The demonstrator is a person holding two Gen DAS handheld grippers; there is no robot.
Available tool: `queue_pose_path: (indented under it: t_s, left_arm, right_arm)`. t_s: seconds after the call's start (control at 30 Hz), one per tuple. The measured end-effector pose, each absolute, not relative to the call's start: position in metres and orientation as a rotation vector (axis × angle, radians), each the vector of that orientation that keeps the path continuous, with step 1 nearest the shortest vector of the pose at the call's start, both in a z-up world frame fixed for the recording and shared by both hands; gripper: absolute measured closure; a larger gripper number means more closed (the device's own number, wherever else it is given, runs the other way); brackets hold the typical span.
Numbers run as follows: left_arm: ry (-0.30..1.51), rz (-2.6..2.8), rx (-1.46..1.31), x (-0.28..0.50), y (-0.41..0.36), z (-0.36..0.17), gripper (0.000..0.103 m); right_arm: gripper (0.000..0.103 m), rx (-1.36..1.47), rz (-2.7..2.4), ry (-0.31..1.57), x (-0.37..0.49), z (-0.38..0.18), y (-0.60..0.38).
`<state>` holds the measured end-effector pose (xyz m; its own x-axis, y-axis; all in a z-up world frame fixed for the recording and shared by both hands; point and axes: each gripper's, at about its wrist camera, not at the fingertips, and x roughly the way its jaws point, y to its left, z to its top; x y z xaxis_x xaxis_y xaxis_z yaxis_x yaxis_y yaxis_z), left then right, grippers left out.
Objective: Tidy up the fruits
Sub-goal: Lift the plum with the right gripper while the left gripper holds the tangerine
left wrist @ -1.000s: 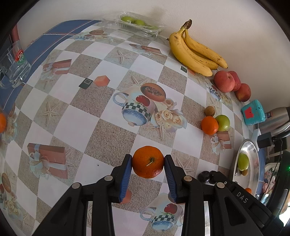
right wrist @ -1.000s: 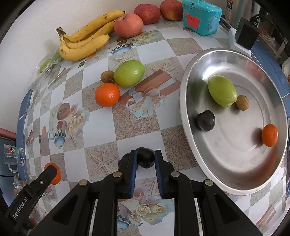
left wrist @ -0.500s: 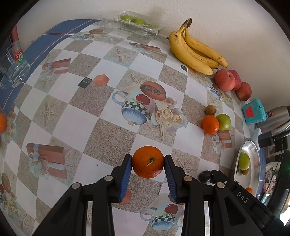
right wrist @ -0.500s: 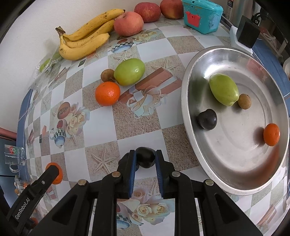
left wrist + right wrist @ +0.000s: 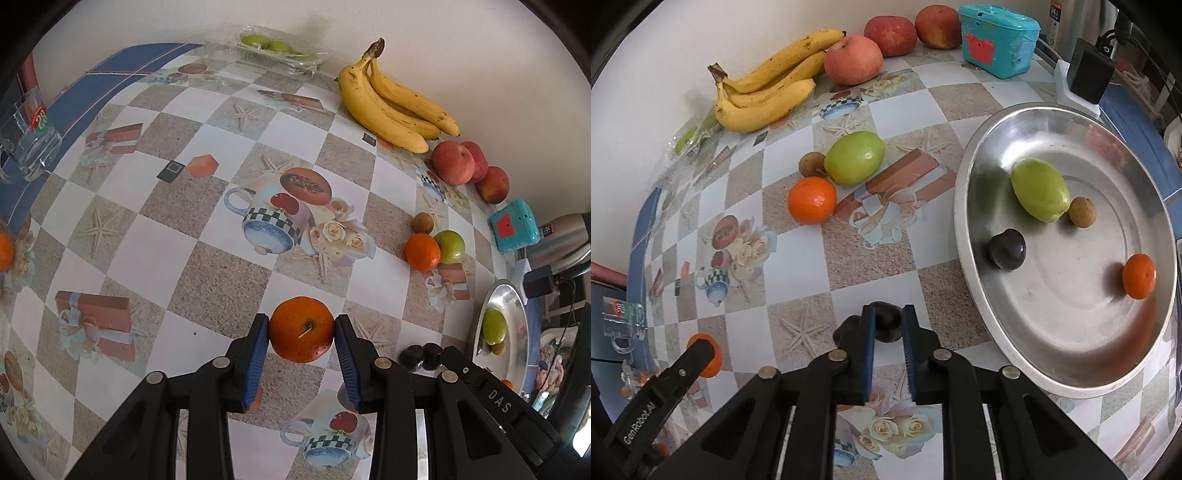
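Fruits [image 5: 812,199] beside metal tray [image 5: 964,236]

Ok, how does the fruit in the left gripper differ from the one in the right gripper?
The left gripper is shut on an orange mandarin; the right gripper is shut on a dark plum. The mandarin is bright orange with its stem facing the camera; the plum is near black and glossy. The mandarin is wider, so the left jaws stand further apart than the right. Both are round, and each has a match already in the metal tray.
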<state>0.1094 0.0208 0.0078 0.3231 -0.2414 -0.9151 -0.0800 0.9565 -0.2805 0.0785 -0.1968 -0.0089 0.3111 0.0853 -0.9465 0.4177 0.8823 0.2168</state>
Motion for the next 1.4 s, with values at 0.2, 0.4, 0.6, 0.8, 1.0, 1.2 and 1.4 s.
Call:
queue_pose_path:
  t_s: [0.2,0.4,0.6,0.8,1.0,1.2,1.4]
  left_arm:
    - [1.238,-0.109,-0.285,0.109,0.018,0.009,0.065]
    - [1.241,-0.109,-0.276,0.109,0.017,0.008,0.064]
    - [1.243,-0.110,-0.275,0.110,0.016,0.007,0.065]
    - [1.243,-0.110,-0.271,0.110,0.016,0.005,0.064]
    - [1.244,-0.108,-0.269,0.110,0.016,0.004,0.064]
    - [1.244,-0.106,-0.268,0.110,0.016,0.004,0.064]
    - [1.242,-0.107,-0.264,0.110,0.015,0.006,0.064]
  right_arm:
    - [0.089,0.485,-0.197,1.241,0.078,-0.006,-0.199]
    - [0.081,0.529,-0.170,1.255,0.080,-0.013,-0.200]
    - [0.070,0.589,-0.196,1.252,0.079,-0.019,-0.206]
    - [0.069,0.643,-0.209,1.257,0.079,-0.026,-0.209]
    - [0.069,0.652,-0.223,1.258,0.080,-0.029,-0.209]
    - [0.069,0.659,-0.230,1.249,0.079,-0.029,-0.208]
    - [0.075,0.660,-0.235,1.232,0.077,-0.025,-0.209]
